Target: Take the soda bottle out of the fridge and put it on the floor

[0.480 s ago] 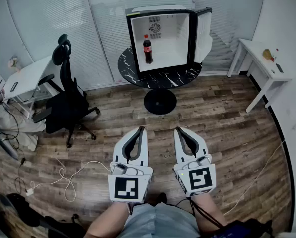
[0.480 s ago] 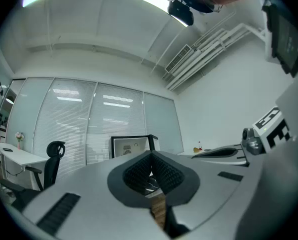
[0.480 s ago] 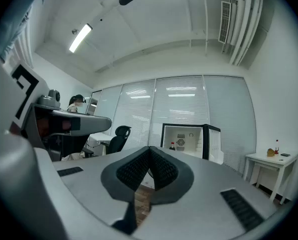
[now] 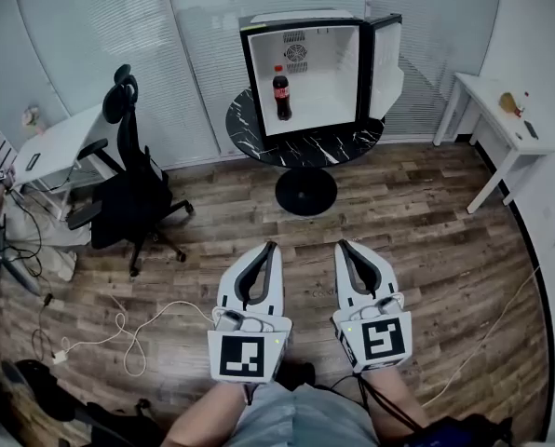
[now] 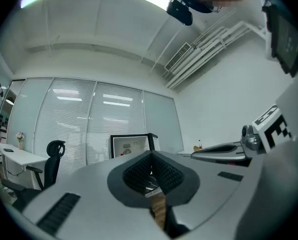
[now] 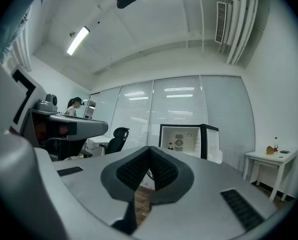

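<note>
Red-capped soda bottle (image 4: 282, 93) stands upright inside the fridge (image 4: 338, 73) (door already open) on the round table (image 4: 352, 142), well away. Left gripper (image 4: 270, 247) and right gripper (image 4: 344, 246) are both closed and empty, so the whole job is left

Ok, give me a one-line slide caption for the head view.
Left tongs and right tongs shut, empty; soda bottle upright in open fridge on round table.

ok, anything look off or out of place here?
Nothing spilled or damaged. The fridge sits on the round table with its door swung open, one bottle upright inside. A loose white cable snakes across the floor at left, a possible trip hazard.
</note>
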